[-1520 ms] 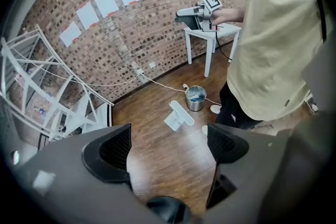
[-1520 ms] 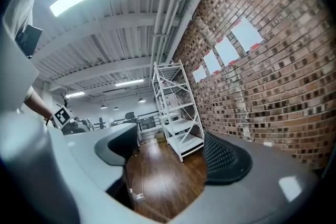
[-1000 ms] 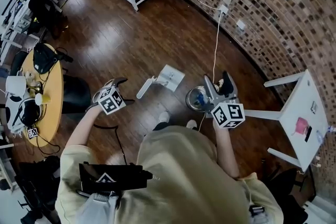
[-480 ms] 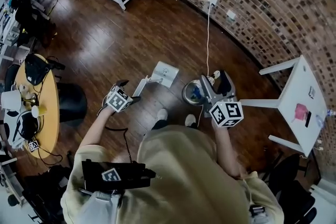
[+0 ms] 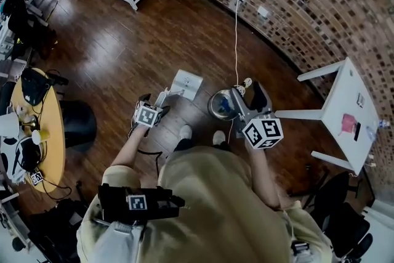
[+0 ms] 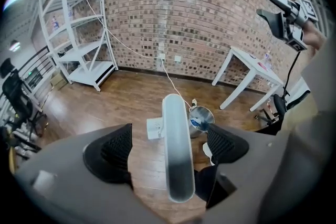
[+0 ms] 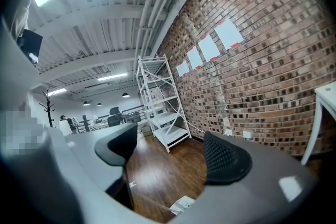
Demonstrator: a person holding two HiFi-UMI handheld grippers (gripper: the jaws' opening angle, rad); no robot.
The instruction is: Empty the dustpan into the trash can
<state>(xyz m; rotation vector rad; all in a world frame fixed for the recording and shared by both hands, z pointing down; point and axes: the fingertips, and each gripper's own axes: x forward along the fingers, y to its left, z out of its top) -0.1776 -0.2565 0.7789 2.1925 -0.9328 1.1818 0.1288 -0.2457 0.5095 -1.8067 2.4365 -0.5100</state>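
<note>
Wood floor: steel trash can stands just beside the white dustpan, which lies flat with its handle toward the person. Left gripper points steeply down, jaws spread either side of the handle, pads not touching. Looks lined up for a grab. Right gripper is level, jaws apart, empty, probably kept clear.

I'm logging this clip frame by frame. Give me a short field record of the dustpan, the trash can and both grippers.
dustpan: white, on the wood floor, beside the trash can, not touching it
trash can: metal, upright, open top, something blue inside
left gripper: jaws apart either side of the dustpan handle, pads not pressing
right gripper: jaws apart, empty
emptying: not yet done
</note>
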